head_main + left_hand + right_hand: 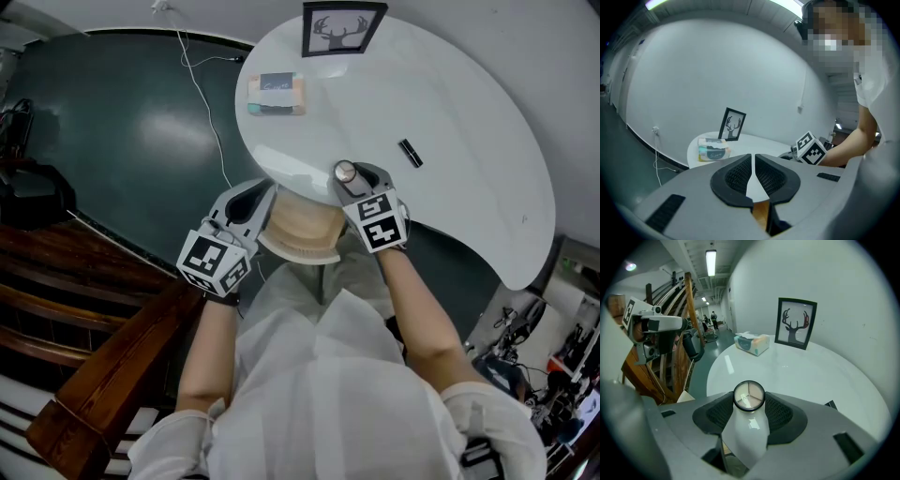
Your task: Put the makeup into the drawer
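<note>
compact [749,395]: round, black rim, clear top showing three pale powder wedges in beige and pink tones. it is pinched edge-on between the pads of the right gripper [749,403], jaws clenched on its rim. in the head view the compact [345,172] sits at the tip of the right gripper [352,178], over the near edge of the white table [450,112] and just above the back of the drawer.

drawer [298,236]: curved front, pale wood inside, pulled out from under the table edge toward the person. only bare wood floor shows between the two grippers; the rest is hidden by them.

left gripper [251,195]: at the drawer's left side. its own view shows the jaws closed together, pads meeting with nothing between them [753,171]; a sliver of orange wood shows below.

table top: tissue pack [276,94] toward the far left, framed deer picture [339,28] upright at the far edge, small black stick-like item [410,152] lying alone, well apart from both.

floor dark green, white cable [202,84] trailing across it.
</note>
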`<state>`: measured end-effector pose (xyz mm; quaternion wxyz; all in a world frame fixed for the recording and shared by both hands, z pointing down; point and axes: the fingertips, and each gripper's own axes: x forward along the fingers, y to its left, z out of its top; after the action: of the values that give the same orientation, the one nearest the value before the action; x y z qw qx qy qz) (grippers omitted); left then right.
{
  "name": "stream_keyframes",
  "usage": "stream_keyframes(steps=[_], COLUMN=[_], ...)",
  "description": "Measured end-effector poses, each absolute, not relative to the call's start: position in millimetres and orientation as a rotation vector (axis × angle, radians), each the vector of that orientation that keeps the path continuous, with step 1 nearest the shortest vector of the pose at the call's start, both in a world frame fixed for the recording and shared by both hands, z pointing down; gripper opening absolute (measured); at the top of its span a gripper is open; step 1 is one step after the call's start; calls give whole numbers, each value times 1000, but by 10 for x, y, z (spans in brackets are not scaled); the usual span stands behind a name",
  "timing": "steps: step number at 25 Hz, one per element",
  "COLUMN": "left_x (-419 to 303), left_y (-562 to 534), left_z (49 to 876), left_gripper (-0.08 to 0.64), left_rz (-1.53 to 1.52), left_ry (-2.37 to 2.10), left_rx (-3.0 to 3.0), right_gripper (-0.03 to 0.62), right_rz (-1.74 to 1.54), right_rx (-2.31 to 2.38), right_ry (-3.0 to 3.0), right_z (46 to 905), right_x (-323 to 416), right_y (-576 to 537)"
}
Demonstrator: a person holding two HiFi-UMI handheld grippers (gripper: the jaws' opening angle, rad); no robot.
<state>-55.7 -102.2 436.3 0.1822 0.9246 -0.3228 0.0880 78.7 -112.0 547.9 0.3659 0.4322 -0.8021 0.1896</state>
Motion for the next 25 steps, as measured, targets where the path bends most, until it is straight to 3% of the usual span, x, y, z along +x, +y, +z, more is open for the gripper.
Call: stream_keyframes(steps=[25], left_x=[-1047], left_y=[-754], left_z=[4449], left_gripper=[29], left_rz=[212], left_ry=[-1098], left_rx=[2507], right_gripper=[209], right_rz=[315], right_rx=[652], right_ry=[-2182], right_z=[5632], right_x=[-309], right_y=[-534])
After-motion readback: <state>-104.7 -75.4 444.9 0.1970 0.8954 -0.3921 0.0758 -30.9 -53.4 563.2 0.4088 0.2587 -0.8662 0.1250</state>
